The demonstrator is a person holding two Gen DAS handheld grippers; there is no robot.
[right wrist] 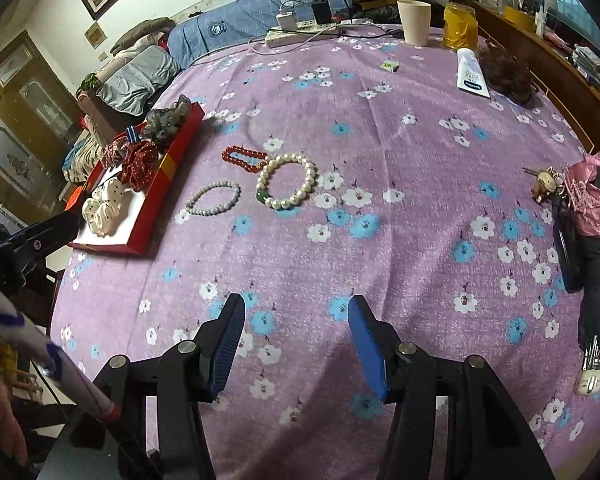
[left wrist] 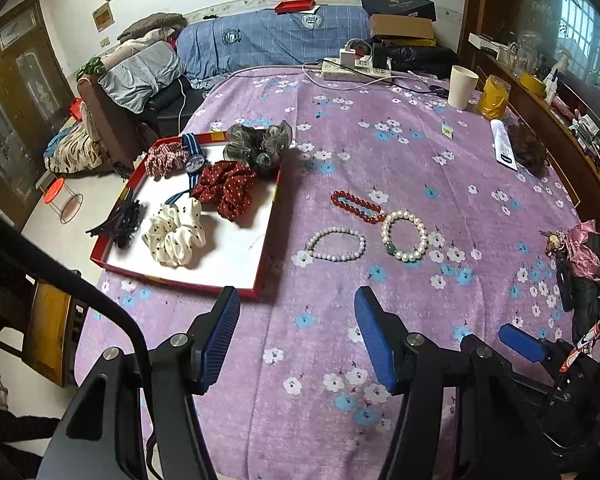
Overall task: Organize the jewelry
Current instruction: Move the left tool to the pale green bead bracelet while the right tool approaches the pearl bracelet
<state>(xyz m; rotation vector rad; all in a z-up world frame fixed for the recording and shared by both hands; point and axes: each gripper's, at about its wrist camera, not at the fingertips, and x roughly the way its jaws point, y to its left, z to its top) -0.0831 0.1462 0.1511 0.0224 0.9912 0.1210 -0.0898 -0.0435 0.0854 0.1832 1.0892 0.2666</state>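
Observation:
Three bracelets lie on the purple flowered cloth: a red bead bracelet [left wrist: 356,206] [right wrist: 244,159], a small white bead bracelet [left wrist: 336,244] [right wrist: 214,199], and a large pearl bracelet with one green bead [left wrist: 405,235] [right wrist: 287,181]. A red-rimmed tray [left wrist: 269,224] [right wrist: 156,208] to their left holds several scrunchies, a black hair clip and a striped ribbon. My left gripper [left wrist: 296,336] is open and empty, near the tray's front corner. My right gripper [right wrist: 296,344] is open and empty, well short of the bracelets.
At the far edge are a power strip [left wrist: 356,69], a cream cup [left wrist: 462,87], a yellow jar [left wrist: 493,97], a white tube [left wrist: 504,146] and a brown hairpiece [left wrist: 529,152]. Keys, a pink bag and a black umbrella [right wrist: 596,256] lie on the right.

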